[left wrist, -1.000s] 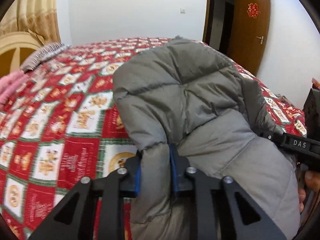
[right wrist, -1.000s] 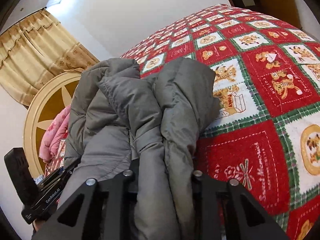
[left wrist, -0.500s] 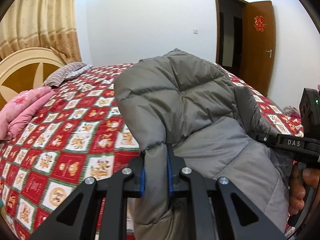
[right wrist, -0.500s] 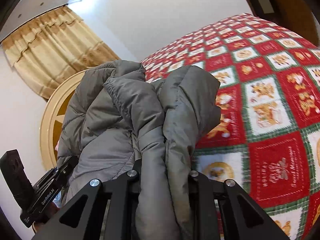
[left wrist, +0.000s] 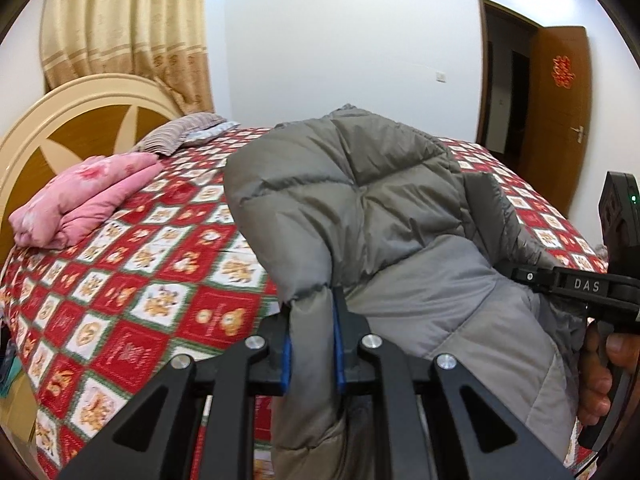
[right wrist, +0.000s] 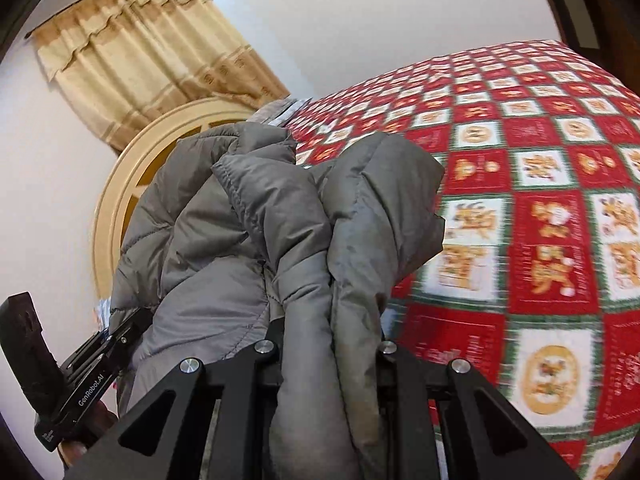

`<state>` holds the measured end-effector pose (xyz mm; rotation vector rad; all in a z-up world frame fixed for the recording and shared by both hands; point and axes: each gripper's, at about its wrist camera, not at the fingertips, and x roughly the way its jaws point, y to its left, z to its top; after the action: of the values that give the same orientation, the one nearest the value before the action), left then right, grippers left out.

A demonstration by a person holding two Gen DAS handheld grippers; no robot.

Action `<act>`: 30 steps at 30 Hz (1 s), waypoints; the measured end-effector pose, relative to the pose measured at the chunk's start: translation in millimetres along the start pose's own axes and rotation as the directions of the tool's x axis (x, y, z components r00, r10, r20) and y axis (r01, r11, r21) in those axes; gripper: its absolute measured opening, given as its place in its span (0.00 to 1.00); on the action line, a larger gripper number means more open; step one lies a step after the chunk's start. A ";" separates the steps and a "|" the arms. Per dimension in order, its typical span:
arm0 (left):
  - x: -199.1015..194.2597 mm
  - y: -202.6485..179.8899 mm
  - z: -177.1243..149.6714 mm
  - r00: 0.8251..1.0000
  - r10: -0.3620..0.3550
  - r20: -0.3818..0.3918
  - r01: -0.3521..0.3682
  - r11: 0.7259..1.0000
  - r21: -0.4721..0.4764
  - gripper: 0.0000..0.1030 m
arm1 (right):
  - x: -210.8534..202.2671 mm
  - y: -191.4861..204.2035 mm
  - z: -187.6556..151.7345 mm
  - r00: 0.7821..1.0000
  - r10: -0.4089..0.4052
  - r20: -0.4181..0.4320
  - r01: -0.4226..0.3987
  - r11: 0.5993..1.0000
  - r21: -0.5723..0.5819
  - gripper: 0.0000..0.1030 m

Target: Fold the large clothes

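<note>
A grey quilted down jacket [left wrist: 360, 208] hangs in the air above the bed, held by both grippers. My left gripper [left wrist: 311, 344] is shut on a thick fold of the jacket's edge. My right gripper [right wrist: 332, 344] is shut on a bunched double fold of the same jacket [right wrist: 280, 216]. The right gripper also shows at the right edge of the left wrist view [left wrist: 576, 284], and the left gripper at the lower left of the right wrist view [right wrist: 92, 368]. The jacket's lower part drops out of sight below both cameras.
The bed has a red, white and green patchwork quilt [left wrist: 152, 280] [right wrist: 540, 220]. A folded pink blanket [left wrist: 84, 200] and a striped pillow [left wrist: 180, 134] lie by the round headboard [left wrist: 60, 128]. A brown door [left wrist: 560, 112] stands open at the right.
Both grippers have risen with the jacket, lifting it higher off the bed. The views have tilted up, so the headboard, curtain and wall now show more.
</note>
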<state>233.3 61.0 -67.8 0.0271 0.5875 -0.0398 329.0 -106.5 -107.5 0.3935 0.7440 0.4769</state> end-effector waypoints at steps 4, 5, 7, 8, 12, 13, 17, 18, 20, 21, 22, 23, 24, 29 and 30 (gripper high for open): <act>-0.3 22.7 -2.8 1.000 0.029 -0.003 -0.029 0.999 -0.028 0.15 | 19.2 21.5 1.6 1.000 0.016 -0.024 -0.017 0.999 -0.036 0.16; 0.1 28.5 -3.6 0.999 0.036 -0.005 -0.036 0.999 -0.037 0.15 | 24.2 26.9 2.1 0.999 0.019 -0.030 -0.020 0.999 -0.045 0.16; -0.3 37.8 -5.7 0.999 0.048 -0.008 -0.048 0.998 -0.046 0.15 | 33.5 34.9 4.6 0.999 0.025 -0.042 -0.028 0.998 -0.059 0.16; -0.5 42.0 -6.5 0.999 0.052 -0.009 -0.052 0.997 -0.053 0.15 | 36.6 37.8 4.6 0.999 0.026 -0.046 -0.029 0.997 -0.065 0.16; 0.2 52.9 -10.2 0.998 0.066 -0.015 -0.067 0.995 -0.073 0.15 | 49.3 47.6 4.9 0.997 0.030 -0.064 -0.036 0.996 -0.081 0.16; 1.0 55.4 -11.1 0.998 0.068 -0.017 -0.069 0.995 -0.077 0.15 | 52.8 50.0 4.5 0.997 0.029 -0.069 -0.035 0.996 -0.086 0.16; 4.6 64.2 -14.3 0.997 0.076 -0.025 -0.077 0.993 -0.089 0.15 | 62.0 55.0 4.4 0.996 0.026 -0.084 -0.034 0.995 -0.099 0.16; 6.1 66.3 -14.9 0.997 0.078 -0.027 -0.081 0.992 -0.094 0.15 | 64.3 55.6 5.2 0.996 0.026 -0.087 -0.035 0.994 -0.101 0.16; 6.6 70.1 -16.4 0.996 0.081 -0.030 -0.084 0.992 -0.100 0.15 | 68.2 59.1 5.8 0.995 0.024 -0.093 -0.034 0.993 -0.110 0.16; 7.5 71.9 -17.0 0.996 0.083 -0.032 -0.086 0.991 -0.103 0.15 | 70.3 59.4 6.1 0.995 0.024 -0.096 -0.034 0.993 -0.112 0.16; 8.4 73.9 -17.7 0.996 0.084 -0.035 -0.088 0.990 -0.106 0.15 | 72.9 60.8 5.9 0.995 0.023 -0.100 -0.035 0.993 -0.115 0.16; 8.9 74.6 -18.1 0.996 0.085 -0.036 -0.088 0.990 -0.108 0.15 | 74.3 61.3 5.7 0.994 0.023 -0.102 -0.035 0.993 -0.117 0.16; 9.5 76.3 -18.8 0.996 0.085 -0.038 -0.089 0.990 -0.109 0.15 | 76.3 62.1 5.4 0.994 0.023 -0.105 -0.035 0.992 -0.118 0.16; 15.3 81.5 -23.2 0.995 0.089 -0.051 -0.094 0.990 -0.108 0.15 | 85.9 63.3 1.9 0.992 0.019 -0.122 -0.034 0.993 -0.117 0.16; 17.0 83.6 -24.2 0.995 0.089 -0.054 -0.094 0.990 -0.107 0.15 | 87.7 63.1 1.3 0.992 0.019 -0.125 -0.034 0.993 -0.117 0.16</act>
<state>237.8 144.9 -96.2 -0.0519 0.6361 0.0824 369.0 -7.2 -123.0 0.2647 0.8270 0.5716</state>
